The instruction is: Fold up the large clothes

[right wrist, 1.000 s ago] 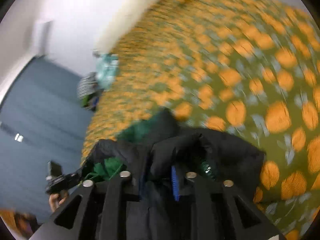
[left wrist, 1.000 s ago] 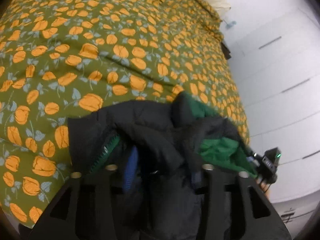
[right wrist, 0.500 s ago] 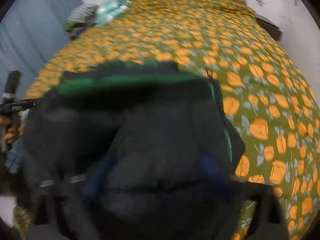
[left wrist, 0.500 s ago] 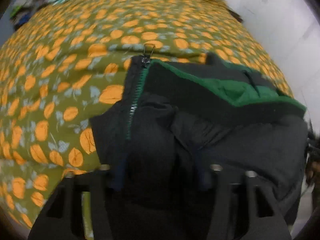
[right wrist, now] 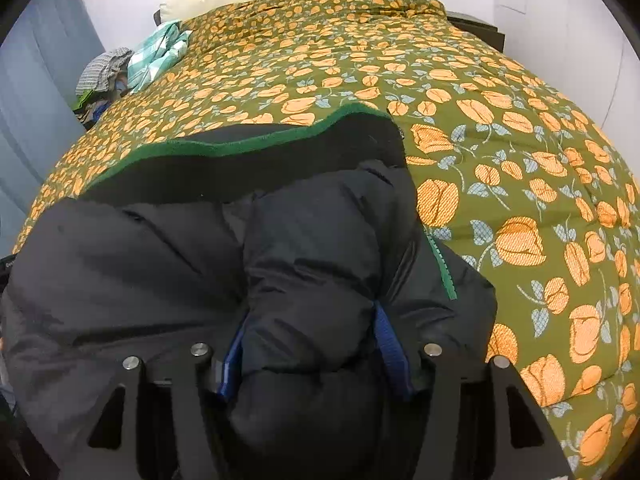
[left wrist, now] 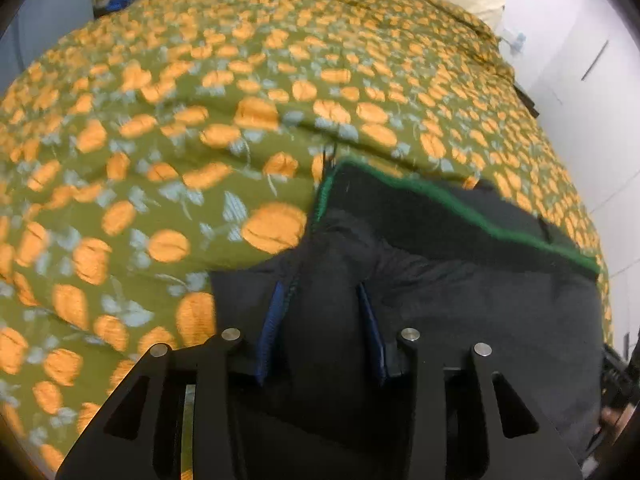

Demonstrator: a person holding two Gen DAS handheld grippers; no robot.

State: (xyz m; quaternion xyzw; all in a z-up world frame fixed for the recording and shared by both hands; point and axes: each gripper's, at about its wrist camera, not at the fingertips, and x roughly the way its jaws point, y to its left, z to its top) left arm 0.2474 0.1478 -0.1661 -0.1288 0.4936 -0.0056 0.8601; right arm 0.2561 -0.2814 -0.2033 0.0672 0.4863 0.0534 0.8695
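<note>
Jacket [right wrist: 168,264] now spread on bedspread [right wrist: 500,128]; both tongs [left wrist: 324,332] [right wrist: 312,344] grasp it; clothes pile [right wrist: 132,68] beyond.

The jacket [right wrist: 248,240] lies on the bedspread [right wrist: 500,128], with a clothes pile [right wrist: 132,68] beyond at its far-left edge.

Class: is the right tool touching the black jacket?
Touching. The right wrist view shows the right tool with both blue pads pressed into the black jacket's bunched fabric.
</note>
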